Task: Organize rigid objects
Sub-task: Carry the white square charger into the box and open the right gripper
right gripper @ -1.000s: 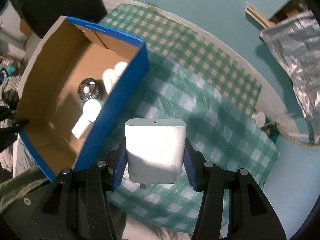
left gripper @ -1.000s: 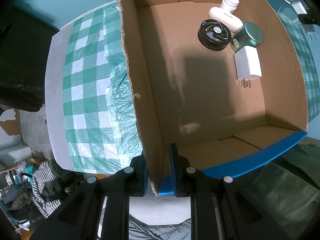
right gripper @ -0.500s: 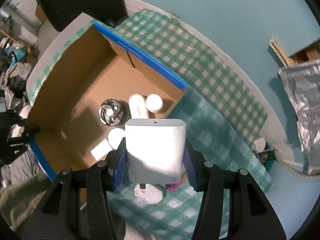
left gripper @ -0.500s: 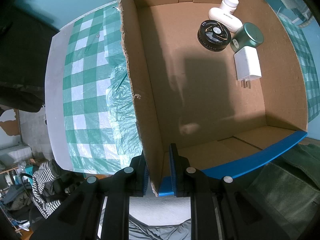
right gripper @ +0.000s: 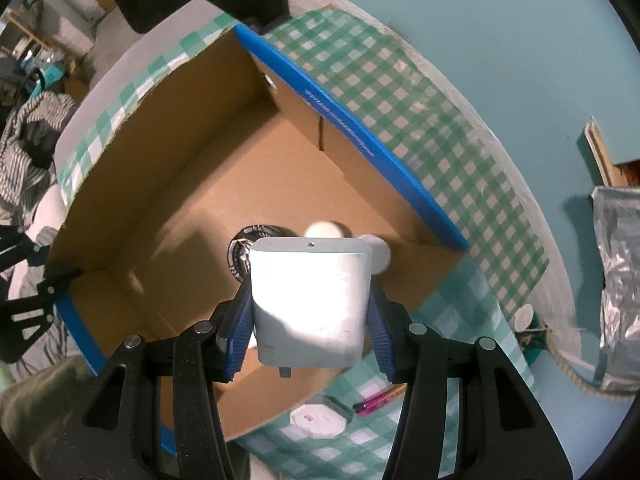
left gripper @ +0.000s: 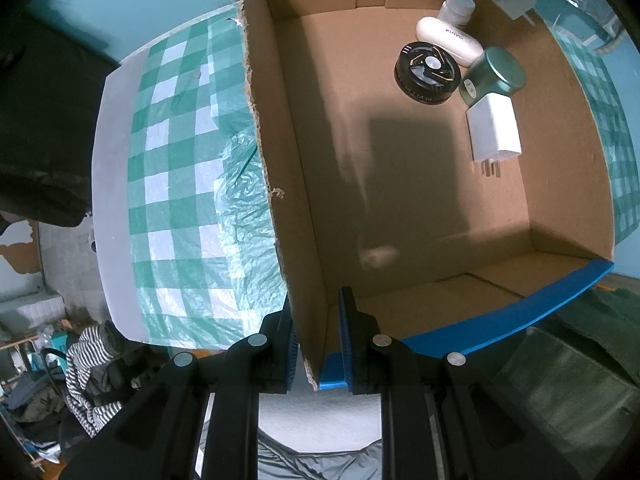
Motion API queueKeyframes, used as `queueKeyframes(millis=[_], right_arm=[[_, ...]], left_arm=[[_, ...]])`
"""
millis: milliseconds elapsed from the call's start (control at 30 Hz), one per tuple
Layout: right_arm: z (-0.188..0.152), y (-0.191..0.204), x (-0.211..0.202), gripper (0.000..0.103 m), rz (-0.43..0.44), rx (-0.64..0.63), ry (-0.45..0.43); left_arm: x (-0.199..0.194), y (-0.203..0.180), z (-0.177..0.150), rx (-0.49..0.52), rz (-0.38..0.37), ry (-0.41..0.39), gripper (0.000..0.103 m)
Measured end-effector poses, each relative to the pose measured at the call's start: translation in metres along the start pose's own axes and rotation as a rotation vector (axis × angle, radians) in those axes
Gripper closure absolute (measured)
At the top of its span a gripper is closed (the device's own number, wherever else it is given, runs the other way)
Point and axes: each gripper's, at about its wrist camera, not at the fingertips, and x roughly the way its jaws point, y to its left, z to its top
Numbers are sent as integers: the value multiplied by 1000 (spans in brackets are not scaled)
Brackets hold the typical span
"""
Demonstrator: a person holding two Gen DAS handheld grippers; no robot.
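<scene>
Carried across from above the green-and-white checked cloth, the pale grey rounded-rectangular plastic block (right gripper: 310,300) now hangs over the interior of the open brown cardboard box with blue outer faces (right gripper: 188,184); the box itself has not shifted. The right tool (right gripper: 310,320) grips the block, its blue ribbed pads pressed on the two narrow sides. The block's broad face is towards the camera; its long axis cannot be judged reliably, and a small stub shows on the edge nearest the tool's body.

Directly beneath it, by the box's far corner, lie a black round tin (left gripper: 426,72), a white oval case (left gripper: 448,40), a white bottle (left gripper: 458,6), a teal metal cylinder (left gripper: 492,76) and a white plug adapter (left gripper: 496,128). In my judgement the block should be lowered onto bare cardboard beside this group, not on top of it, and released only once low.

The left tool (left gripper: 316,344) is clamped on the box's near wall at the corner, steadying it.

Outside the box on the tabletop cloth (right gripper: 420,120) remain a white octagonal item (right gripper: 318,420) and a pink pen-like object (right gripper: 378,402).
</scene>
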Motion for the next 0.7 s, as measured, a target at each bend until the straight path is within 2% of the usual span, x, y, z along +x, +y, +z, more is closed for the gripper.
queueKeyframes(millis=[467, 700], right_arm=[[12, 2, 35, 51, 2, 14, 50], [10, 0, 32, 51, -16, 31, 26]], left_arm=[[0, 4, -3, -6, -5, -5, 86], [-2, 5, -3, 4, 0, -9, 86]])
